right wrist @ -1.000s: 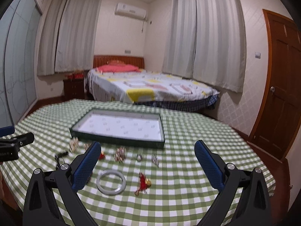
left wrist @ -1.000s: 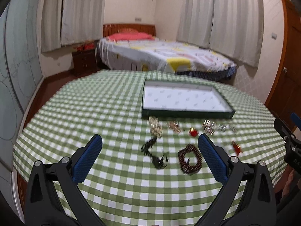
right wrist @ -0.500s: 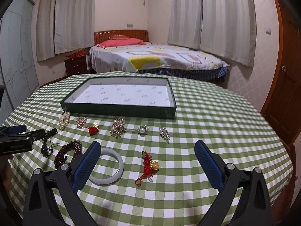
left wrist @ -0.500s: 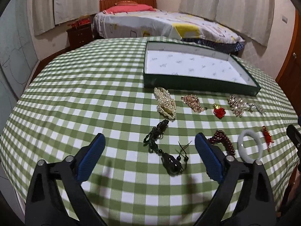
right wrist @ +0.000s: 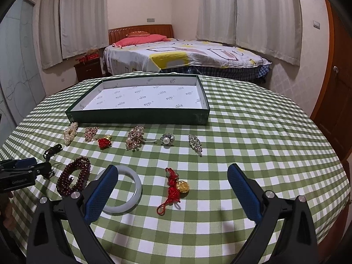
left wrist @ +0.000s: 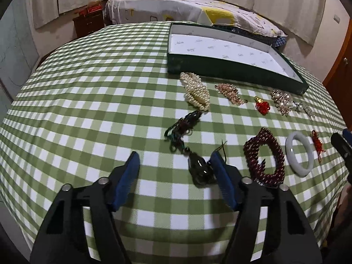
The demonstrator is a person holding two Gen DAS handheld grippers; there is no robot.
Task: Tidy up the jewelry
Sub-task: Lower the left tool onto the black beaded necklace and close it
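Jewelry lies loose on a green checked tablecloth in front of a dark green box [left wrist: 231, 71] [right wrist: 140, 115] with a white lining. My left gripper [left wrist: 175, 156] hangs low over a dark pendant [left wrist: 199, 169] on a dark cord [left wrist: 182, 127]. Its jaws are closing, and the pendant sits between them beside the right finger, not pinched. My right gripper [right wrist: 172, 168] is open over a red knot charm with a gold disc [right wrist: 177, 186]. A white bangle [right wrist: 137, 189] [left wrist: 289, 149] lies under its left finger, with a dark red bead bracelet [right wrist: 62, 180] [left wrist: 249, 151] beside it.
In front of the box lie a pearl piece [left wrist: 195, 91], a red heart charm [left wrist: 262, 107], several brooches [right wrist: 134, 138] and a pearl ring [right wrist: 166, 139]. A bed [right wrist: 187, 57] stands behind the round table and a wooden door [right wrist: 336, 92] to the right.
Both grippers have come down toward the table and tipped further downward. The left jaws have narrowed, and the dark pendant now sits between them. The right jaws stay wide.
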